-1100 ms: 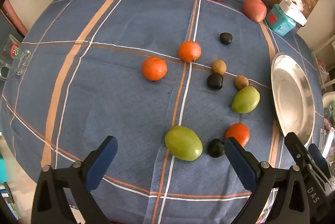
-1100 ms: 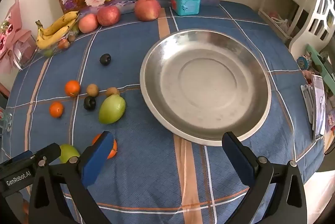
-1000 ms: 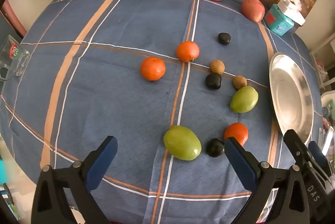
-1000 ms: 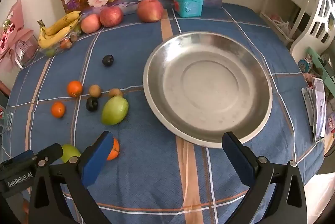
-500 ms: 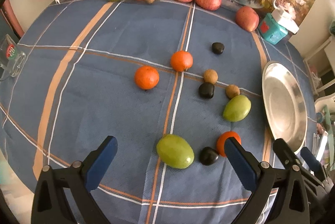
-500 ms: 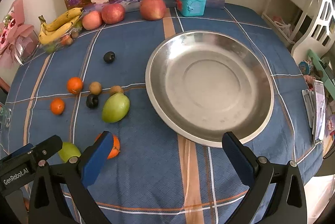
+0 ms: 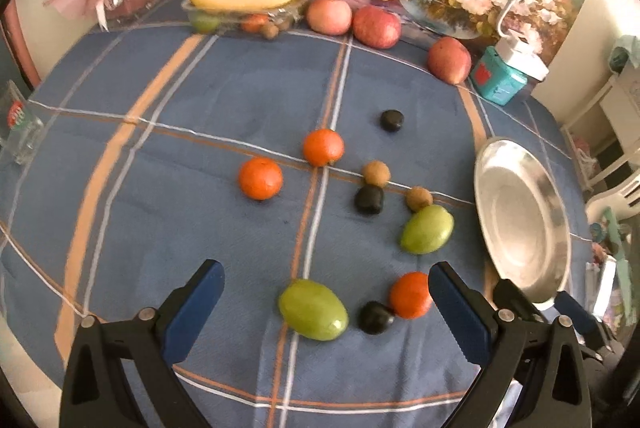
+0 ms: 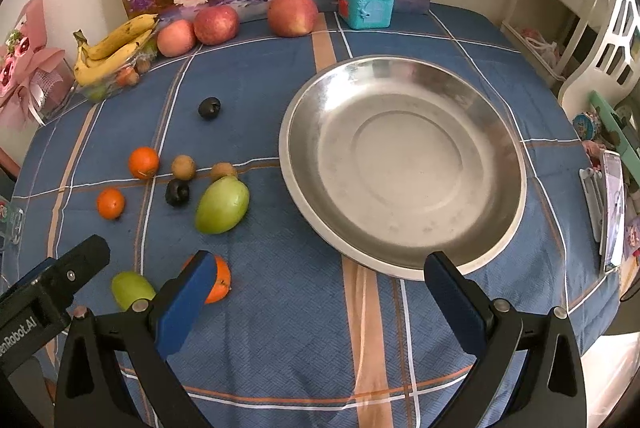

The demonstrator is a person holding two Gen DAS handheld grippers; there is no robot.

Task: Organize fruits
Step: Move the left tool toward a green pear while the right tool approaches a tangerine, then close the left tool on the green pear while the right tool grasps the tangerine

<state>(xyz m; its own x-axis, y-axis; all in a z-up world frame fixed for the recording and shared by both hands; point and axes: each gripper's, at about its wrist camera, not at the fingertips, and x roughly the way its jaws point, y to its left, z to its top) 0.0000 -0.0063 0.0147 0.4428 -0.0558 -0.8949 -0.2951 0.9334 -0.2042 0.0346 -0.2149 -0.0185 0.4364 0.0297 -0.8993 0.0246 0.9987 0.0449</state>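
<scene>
Both my grippers – left (image 7: 326, 302), right (image 8: 318, 286) – hang spread apart with nothing in them over the table's near edge, loose fruit (image 7: 313, 309) mid-table and the bare plate (image 8: 402, 171) right – guessing that's where it goes.

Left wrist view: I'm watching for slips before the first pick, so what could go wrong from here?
The near green mango is smooth and rounded, so the open left gripper may squeeze it out sideways. A small black fruit and an orange tangerine sit close beside it, so a finger could knock them rolling. The empty steel plate is shallow, so dropped fruit might roll out.
</scene>
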